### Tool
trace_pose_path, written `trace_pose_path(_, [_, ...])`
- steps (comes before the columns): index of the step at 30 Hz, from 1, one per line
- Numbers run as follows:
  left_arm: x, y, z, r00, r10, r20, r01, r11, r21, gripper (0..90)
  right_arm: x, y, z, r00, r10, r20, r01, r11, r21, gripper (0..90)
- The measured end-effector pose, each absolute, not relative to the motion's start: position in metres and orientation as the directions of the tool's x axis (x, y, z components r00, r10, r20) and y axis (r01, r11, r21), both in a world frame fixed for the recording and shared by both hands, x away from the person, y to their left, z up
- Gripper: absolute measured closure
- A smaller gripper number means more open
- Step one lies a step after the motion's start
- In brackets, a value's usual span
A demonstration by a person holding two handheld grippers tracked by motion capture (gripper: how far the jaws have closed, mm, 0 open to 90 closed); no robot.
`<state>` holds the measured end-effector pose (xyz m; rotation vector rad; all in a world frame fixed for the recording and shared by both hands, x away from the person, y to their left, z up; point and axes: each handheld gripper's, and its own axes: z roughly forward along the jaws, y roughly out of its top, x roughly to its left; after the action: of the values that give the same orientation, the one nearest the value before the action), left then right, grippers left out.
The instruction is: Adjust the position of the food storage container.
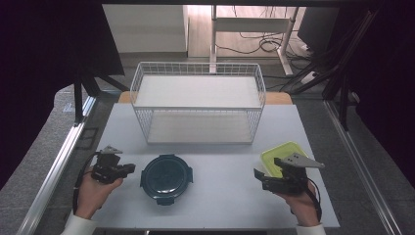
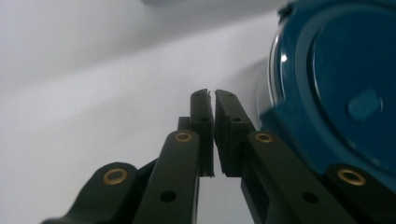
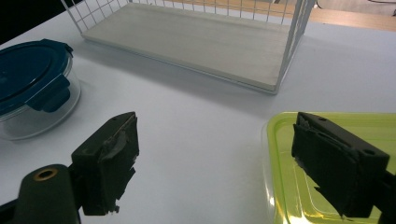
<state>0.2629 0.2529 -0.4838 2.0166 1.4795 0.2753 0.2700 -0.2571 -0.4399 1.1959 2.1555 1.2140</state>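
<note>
With our left gripper closed on nothing beside the blue-lidded bowl at lower centre, and the right gripper wide over the green box at lower right — a push risks sliding either.

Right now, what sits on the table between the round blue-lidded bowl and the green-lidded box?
Nothing: in the high view, bare table separates the bowl from the box.

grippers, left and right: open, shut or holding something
left gripper: shut, holding nothing, beside the round glass container with blue lid.
right gripper: open, empty, by the yellow-green plastic lid.
</note>
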Motion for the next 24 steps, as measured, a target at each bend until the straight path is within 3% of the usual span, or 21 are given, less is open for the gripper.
trace_pose_path(24, [0.266, 0.234, -0.497, 0.373, 0.903, -0.214, 0.817, -0.210, 0.537, 90.0, 0.271, -0.260, -0.440, -0.529, 0.845, 0.076, 0.487, 0.230, 0.842, 17.3])
